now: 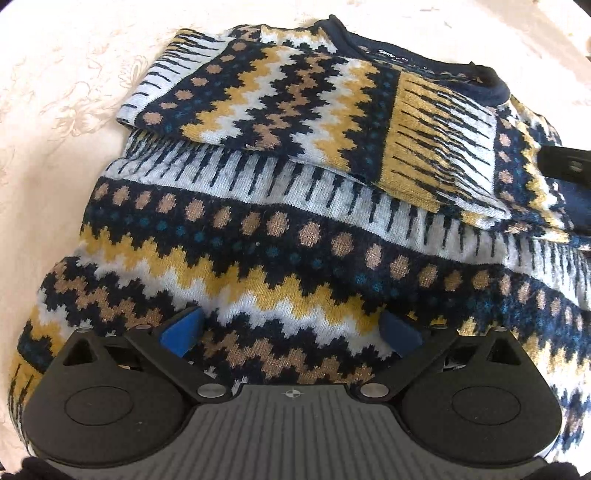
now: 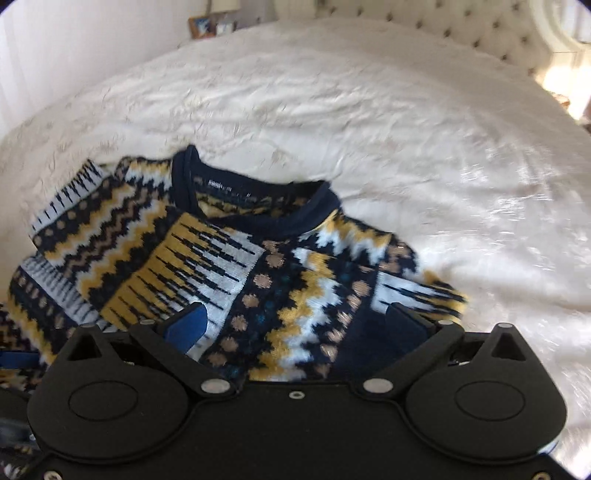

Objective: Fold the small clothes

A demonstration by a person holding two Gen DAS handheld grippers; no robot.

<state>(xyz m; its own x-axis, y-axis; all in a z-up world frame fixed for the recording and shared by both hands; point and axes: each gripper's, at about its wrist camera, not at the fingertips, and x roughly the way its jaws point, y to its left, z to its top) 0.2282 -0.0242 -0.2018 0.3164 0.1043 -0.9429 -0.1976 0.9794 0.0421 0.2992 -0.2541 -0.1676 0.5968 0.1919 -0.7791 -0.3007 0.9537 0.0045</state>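
A small knitted sweater (image 1: 295, 229) in navy, yellow, white and tan zigzags lies on a cream bedspread (image 1: 66, 85). One sleeve (image 1: 332, 110) is folded across its chest below the navy collar (image 1: 424, 62). My left gripper (image 1: 291, 328) is open, its blue pads wide apart over the sweater's lower body. In the right wrist view the sweater (image 2: 229, 266) lies close in front, collar (image 2: 258, 203) away from me. My right gripper (image 2: 295, 328) is open over the sweater's right side, near the other sleeve (image 2: 413, 291). The right gripper shows at the left wrist view's right edge (image 1: 565, 166).
The white bedspread (image 2: 406, 147) stretches far beyond the sweater. A tufted headboard (image 2: 480, 29) stands at the back right. A framed picture (image 2: 201, 26) sits on furniture at the back left.
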